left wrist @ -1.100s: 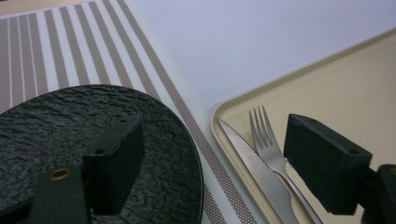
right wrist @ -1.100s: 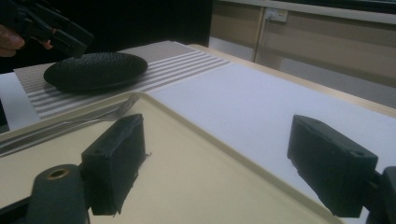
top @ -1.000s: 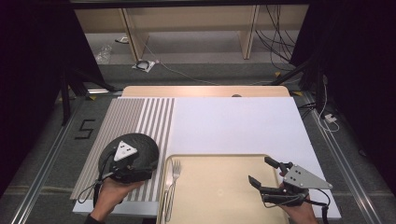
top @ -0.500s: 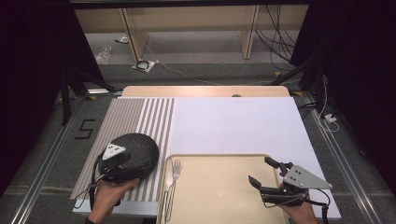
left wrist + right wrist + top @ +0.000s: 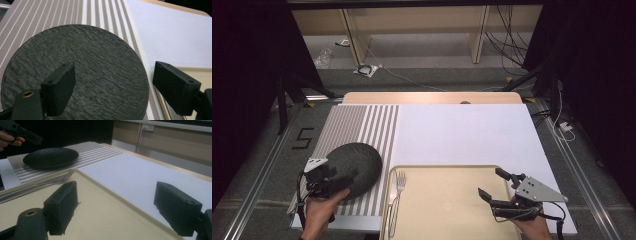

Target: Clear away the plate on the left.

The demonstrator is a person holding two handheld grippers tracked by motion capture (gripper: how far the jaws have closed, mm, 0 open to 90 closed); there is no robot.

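Note:
A round black textured plate (image 5: 357, 165) (image 5: 82, 72) (image 5: 50, 157) lies flat on the striped placemat (image 5: 362, 125) at the table's front left. My left gripper (image 5: 338, 179) (image 5: 112, 87) hovers over the plate's near edge, jaws open and holding nothing. A silver fork (image 5: 395, 199) (image 5: 45, 183) rests along the left side of the beige tray (image 5: 447, 220) (image 5: 100, 217). My right gripper (image 5: 491, 183) (image 5: 115, 207) is open just above the tray's right part, with nothing between its jaws.
A white mat (image 5: 462, 132) covers the table's middle and right, behind the tray. The tray's raised rim (image 5: 160, 105) runs close beside the plate. Shelving and cables lie on the floor beyond the table's far edge.
My left gripper has drawn back to the left and toward the person, uncovering the plate, which stays on the placemat. The right gripper has held still.

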